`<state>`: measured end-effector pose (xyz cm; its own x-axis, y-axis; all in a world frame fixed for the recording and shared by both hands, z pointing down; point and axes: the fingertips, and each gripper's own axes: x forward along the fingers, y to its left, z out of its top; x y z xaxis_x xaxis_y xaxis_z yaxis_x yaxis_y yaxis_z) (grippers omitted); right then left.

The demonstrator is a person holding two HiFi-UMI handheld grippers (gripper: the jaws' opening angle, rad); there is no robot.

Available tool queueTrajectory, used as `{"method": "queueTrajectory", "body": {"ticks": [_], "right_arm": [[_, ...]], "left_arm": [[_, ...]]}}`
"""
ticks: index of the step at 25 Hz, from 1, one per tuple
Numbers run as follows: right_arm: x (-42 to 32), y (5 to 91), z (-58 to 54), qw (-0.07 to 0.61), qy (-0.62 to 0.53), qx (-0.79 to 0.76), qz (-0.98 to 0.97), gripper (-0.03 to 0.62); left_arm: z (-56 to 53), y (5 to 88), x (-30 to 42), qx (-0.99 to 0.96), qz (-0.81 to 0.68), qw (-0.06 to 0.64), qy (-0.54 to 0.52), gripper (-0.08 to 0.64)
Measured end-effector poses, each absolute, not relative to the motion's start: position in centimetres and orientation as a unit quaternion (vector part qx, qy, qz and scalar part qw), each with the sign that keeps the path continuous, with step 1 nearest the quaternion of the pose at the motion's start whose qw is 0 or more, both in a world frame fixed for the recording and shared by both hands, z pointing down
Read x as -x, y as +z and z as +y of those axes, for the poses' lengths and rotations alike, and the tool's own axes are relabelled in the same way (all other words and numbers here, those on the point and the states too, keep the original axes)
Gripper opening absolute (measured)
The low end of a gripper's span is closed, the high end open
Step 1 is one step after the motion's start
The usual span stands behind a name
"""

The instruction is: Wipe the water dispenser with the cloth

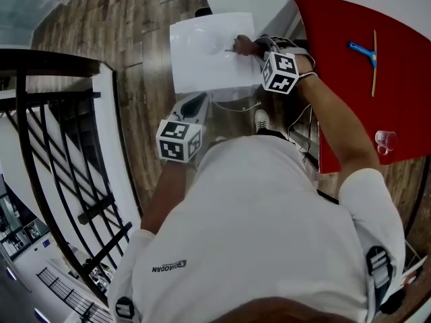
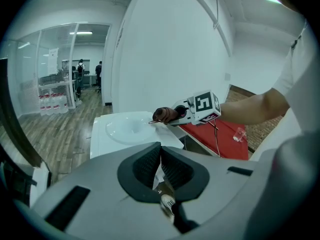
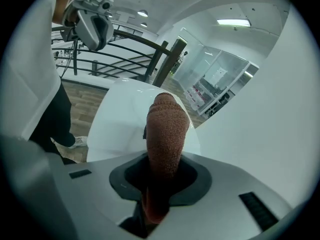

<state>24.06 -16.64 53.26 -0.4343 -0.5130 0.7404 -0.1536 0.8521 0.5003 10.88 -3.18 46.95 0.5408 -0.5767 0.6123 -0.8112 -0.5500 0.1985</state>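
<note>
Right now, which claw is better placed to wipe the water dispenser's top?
The right claw: it is shut on the brown cloth, held at the water dispenser's white top. The left claw is shut, empty, and back near the person's body.

Two claws (image 2: 160,151) (image 3: 164,156), one cloth (image 3: 166,126), one water dispenser (image 1: 202,56)

You stand in an office, at a white water dispenser (image 1: 209,52) against a plain white wall (image 2: 165,49). Beyond the dispenser runs a glass partition (image 2: 55,69) with big water bottles (image 2: 50,103) stacked beside it, and people (image 2: 81,70) stand far back under ceiling strip lights (image 2: 81,33). Left of the dispenser a black railing (image 1: 54,153) edges the wood-plank floor (image 1: 141,99); right of it stands a red desk (image 1: 363,79).
</note>
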Motion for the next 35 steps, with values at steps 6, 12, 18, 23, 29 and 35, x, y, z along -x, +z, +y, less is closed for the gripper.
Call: {"method": "queueTrajectory", "body": {"ticks": [6, 12, 18, 23, 29, 35], "right_arm": [[-23.8, 53.8, -12.7, 0.498, -0.18, -0.181, -0.829, 0.071], [-24.1, 54.1, -8.2, 0.499, -0.163, -0.173, -0.833, 0.071], [-24.3, 54.1, -5.6, 0.493, -0.145, -0.183, -0.838, 0.071], [-24.4, 54.3, -4.1, 0.481, -0.126, -0.189, -0.847, 0.071], [-24.9, 53.1, -4.2, 0.384, 0.015, -0.246, -0.89, 0.071], [-27.0, 52.1, -6.0, 0.192, 0.25, -0.314, -0.896, 0.071]], "left_arm": [[-2.8, 47.0, -10.8, -0.853, -0.396, 0.231, 0.251, 0.002], [-2.2, 47.3, -10.9, -0.857, -0.382, 0.229, 0.259, 0.002], [-2.4, 47.5, -11.4, -0.861, -0.37, 0.221, 0.271, 0.002], [-2.2, 47.7, -12.4, -0.864, -0.358, 0.218, 0.278, 0.002], [-2.2, 47.9, -13.8, -0.866, -0.35, 0.215, 0.286, 0.002], [-2.8, 47.6, -15.2, -0.865, -0.356, 0.211, 0.283, 0.002]]}}
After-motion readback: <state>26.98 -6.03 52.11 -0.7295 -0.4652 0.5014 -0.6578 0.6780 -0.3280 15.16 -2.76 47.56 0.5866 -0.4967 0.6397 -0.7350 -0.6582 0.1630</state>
